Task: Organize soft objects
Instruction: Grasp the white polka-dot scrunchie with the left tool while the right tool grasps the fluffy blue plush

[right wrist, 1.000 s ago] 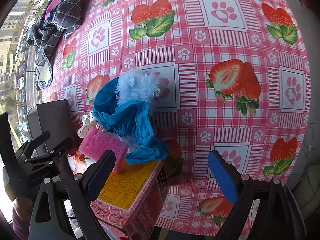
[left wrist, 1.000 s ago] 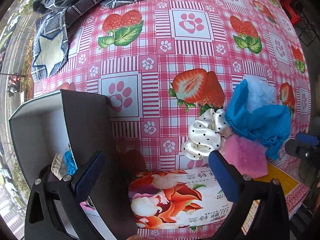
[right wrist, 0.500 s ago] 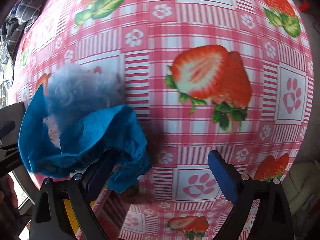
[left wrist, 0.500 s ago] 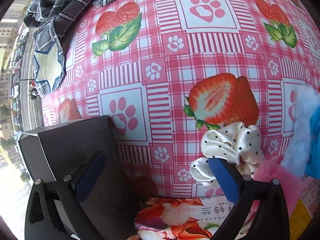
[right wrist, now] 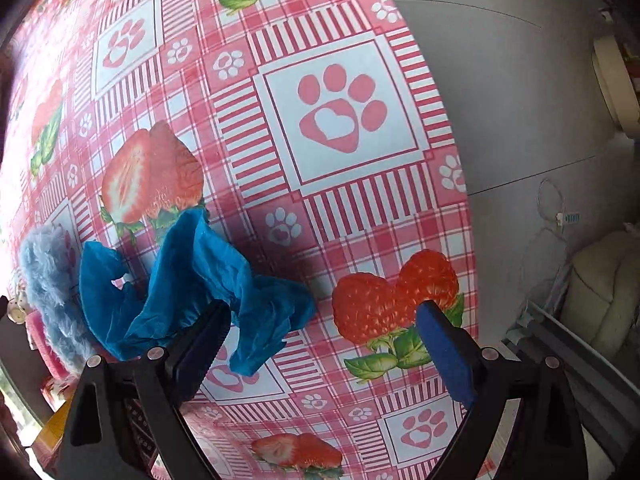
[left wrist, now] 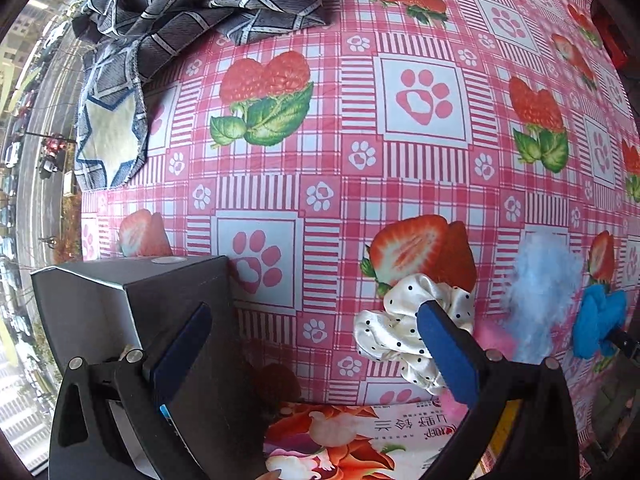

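Note:
My left gripper (left wrist: pixel 314 308) points down over the strawberry tablecloth (left wrist: pixel 400 176), open and holding nothing. Its left finger hangs over a black box (left wrist: pixel 132 312). Its right finger is over a white polka-dot scrunchie (left wrist: pixel 384 328). Right of the scrunchie lie a pink sponge (left wrist: pixel 490 336), a pale blue fluffy piece (left wrist: pixel 540 280) and a crumpled blue cloth (left wrist: pixel 596 320). My right gripper (right wrist: pixel 324 308) is open near the table's right edge. Its left finger rests against the blue cloth (right wrist: pixel 192 280), one fold of which reaches between the jaws. The fluffy piece (right wrist: pixel 48 276) is further left.
A grey patterned cloth (left wrist: pixel 192 4) is bunched at the far left corner. A flowered carton (left wrist: pixel 340 440) lies under the left gripper at the near edge. The table ends just right of the right gripper, with grey floor (right wrist: pixel 520 120) and a cream cushion (right wrist: pixel 600 296) below.
The right gripper has swung right and down toward the table edge and rolled, so the blue cloth now sits at its left finger. The left gripper has shifted a little; the box's inside no longer shows.

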A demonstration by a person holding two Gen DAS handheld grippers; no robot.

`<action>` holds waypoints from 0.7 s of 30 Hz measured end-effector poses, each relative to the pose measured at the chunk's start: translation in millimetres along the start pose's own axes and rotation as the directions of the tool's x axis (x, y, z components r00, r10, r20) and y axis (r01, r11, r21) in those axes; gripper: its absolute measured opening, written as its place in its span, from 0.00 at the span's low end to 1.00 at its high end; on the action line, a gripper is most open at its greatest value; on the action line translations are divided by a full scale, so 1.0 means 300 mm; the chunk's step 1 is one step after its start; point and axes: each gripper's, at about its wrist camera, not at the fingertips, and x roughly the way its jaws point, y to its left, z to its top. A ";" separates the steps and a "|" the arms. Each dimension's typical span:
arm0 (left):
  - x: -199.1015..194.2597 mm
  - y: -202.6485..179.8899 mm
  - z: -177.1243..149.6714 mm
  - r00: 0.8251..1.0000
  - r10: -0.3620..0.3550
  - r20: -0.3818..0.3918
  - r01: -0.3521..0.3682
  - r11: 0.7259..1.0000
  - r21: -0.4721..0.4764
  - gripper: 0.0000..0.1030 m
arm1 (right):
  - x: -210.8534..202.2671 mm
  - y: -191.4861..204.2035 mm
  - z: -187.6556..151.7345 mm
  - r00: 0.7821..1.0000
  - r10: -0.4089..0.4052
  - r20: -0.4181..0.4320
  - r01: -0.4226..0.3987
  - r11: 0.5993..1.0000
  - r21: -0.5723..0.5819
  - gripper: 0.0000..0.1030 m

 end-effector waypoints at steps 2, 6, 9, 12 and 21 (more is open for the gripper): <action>0.015 -0.005 -0.011 0.999 -0.033 -0.023 0.033 0.999 -0.011 1.00 | -0.043 -0.014 -0.016 0.998 0.037 0.047 -0.037 0.999 -0.001 0.92; 0.055 -0.023 -0.019 0.995 -0.076 -0.065 0.073 0.997 -0.038 1.00 | -0.118 0.038 -0.040 0.986 0.128 0.112 -0.121 0.991 -0.059 0.92; 0.077 -0.039 -0.029 0.990 -0.111 -0.081 0.105 0.992 -0.071 1.00 | -0.147 0.145 -0.050 0.980 0.162 0.112 -0.141 0.975 -0.173 0.92; 0.095 -0.043 -0.033 0.980 -0.170 -0.103 0.156 0.979 -0.134 1.00 | -0.163 0.258 -0.051 0.973 0.213 0.086 -0.184 0.947 -0.264 0.92; 0.146 0.040 -0.059 0.983 -0.169 -0.068 0.150 0.964 -0.217 1.00 | -0.086 0.563 -0.055 0.974 0.219 -0.055 -0.221 0.877 -0.426 0.92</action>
